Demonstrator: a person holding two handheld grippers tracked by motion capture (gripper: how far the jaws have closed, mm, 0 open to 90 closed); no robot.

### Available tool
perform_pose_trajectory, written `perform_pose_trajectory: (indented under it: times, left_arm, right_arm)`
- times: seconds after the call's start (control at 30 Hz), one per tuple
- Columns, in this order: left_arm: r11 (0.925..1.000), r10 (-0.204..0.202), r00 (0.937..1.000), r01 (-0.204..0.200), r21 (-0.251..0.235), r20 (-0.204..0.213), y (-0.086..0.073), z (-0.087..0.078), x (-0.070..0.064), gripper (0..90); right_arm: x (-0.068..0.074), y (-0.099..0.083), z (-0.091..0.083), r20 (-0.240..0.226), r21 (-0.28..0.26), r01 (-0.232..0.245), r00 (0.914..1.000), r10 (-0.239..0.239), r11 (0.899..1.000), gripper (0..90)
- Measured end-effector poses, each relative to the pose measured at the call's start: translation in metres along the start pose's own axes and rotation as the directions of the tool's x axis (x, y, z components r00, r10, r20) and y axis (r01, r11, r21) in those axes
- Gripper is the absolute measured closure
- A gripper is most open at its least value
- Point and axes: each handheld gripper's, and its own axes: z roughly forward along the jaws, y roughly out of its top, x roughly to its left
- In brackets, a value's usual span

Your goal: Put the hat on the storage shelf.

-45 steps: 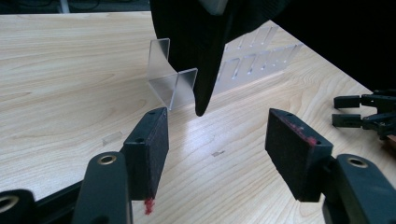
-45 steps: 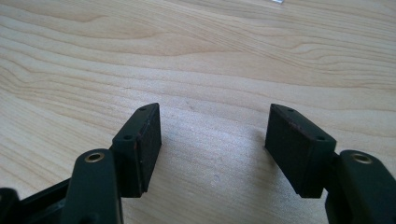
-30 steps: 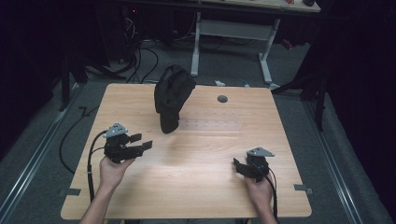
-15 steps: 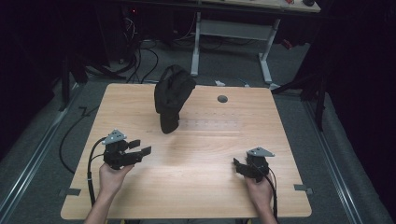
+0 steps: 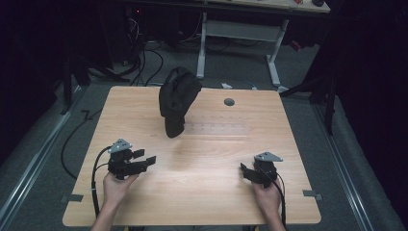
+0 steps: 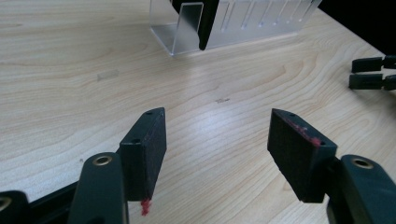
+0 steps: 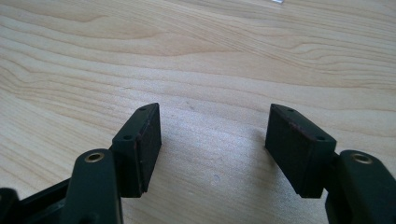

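Left gripper (image 5: 144, 161) low over the near-left part of the surface (image 5: 207, 159), held in a hand (image 5: 115, 185); fingers (image 6: 149, 144) spread wide, nothing between them, only bare wood. Red smears on both pads in the left gripper view.

Right gripper (image 5: 246, 172) near the front right, also hand-held; fingers (image 7: 144, 140) parted wide and empty, wood grain beneath. The two grippers sit well apart, neither touching anything but the hands.

Black cap (image 5: 177, 98) stands toward the far middle of the surface, propped upright on a clear rack (image 6: 233, 25). In the high view the rack is nearly invisible, just a faint row of slots to the right of the cap. In the left gripper view it reads as a clear slotted stand with a dark edge of the cap hanging down into it; whether the cap rests in a slot or merely over the end I cannot tell. Cap is well away from both grippers.

Small round hole (image 5: 229, 102) in the surface, right of the cap. The right gripper's finger tips show at the right edge of the left gripper view.
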Motion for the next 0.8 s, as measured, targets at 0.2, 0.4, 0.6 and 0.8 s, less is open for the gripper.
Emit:
perform_pose_trajectory:
  times: [0.2,0.4,0.6,0.8]
  left_arm:
    - [0.9995,0.011,0.9997,-0.011,0.031,-0.020,-0.007,0.006,-0.002,35.6]
    - [0.9983,0.022,0.9988,-0.020,0.054,-0.044,-0.014,0.013,-0.004,35.4]
    - [0.9963,0.036,0.9947,-0.028,0.081,-0.097,-0.021,0.022,-0.005,34.8]
    - [0.9934,0.061,0.9840,-0.043,0.106,-0.168,-0.028,0.030,-0.004,33.3]
  right_arm:
    - [0.000,0.000,0.000,0.000,0.000,0.000,1.0000,0.000,1.000,36.1]
    - [0.000,0.000,0.000,0.000,0.000,-0.001,1.0000,0.001,1.000,36.0]
    - [0.000,0.000,0.000,0.000,0.000,0.000,1.0000,0.000,1.000,36.0]
    - [0.000,0.000,0.000,0.000,0.000,-0.001,1.0000,0.001,1.000,36.0]
